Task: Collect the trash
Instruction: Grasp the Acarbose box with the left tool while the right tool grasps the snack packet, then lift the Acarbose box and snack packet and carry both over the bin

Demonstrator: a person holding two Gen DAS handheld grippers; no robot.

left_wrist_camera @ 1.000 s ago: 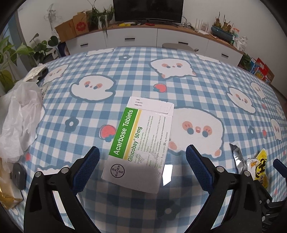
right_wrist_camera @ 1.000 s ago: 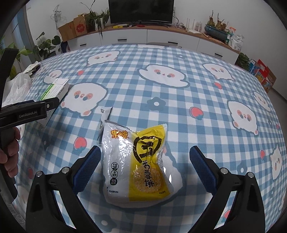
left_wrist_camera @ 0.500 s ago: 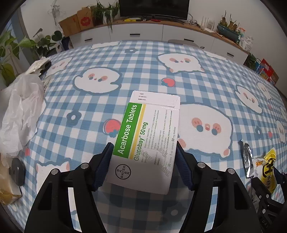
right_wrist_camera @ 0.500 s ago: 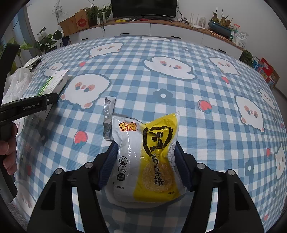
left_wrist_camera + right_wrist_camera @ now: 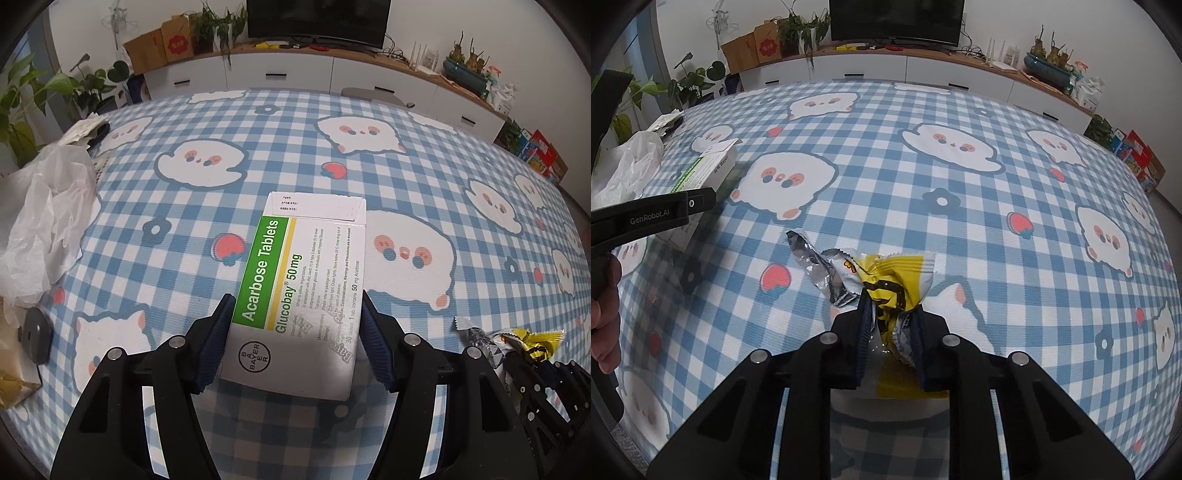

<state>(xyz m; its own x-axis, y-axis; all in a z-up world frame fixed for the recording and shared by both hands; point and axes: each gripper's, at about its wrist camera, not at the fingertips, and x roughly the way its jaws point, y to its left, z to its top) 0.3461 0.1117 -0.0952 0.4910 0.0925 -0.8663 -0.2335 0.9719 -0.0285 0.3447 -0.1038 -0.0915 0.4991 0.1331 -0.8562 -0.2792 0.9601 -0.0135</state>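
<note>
With both pieces of trash now between jaws, the pick-up looks nearly complete but nothing is yet lifted clear or deposited. Left gripper (image 5: 295, 332): pads pressed against the two long sides of the tablet box (image 5: 306, 288), lower centre of the left wrist view; grip set, box flat on the checked tablecloth (image 5: 258, 147). Right gripper (image 5: 890, 336): jaws closing on the yellow snack wrapper (image 5: 890, 277), which is crumpled and bunched between the pads, centre of the right wrist view; a silver foil scrap (image 5: 809, 254) trails at its left. Remaining, by my judgement: lift both and carry them to a bin or bag; a white plastic bag (image 5: 44, 214) sits at the left edge and may serve. Cloth is bare toward the upper frame; left edge is cluttered, and the two grippers work close side by side.
</note>
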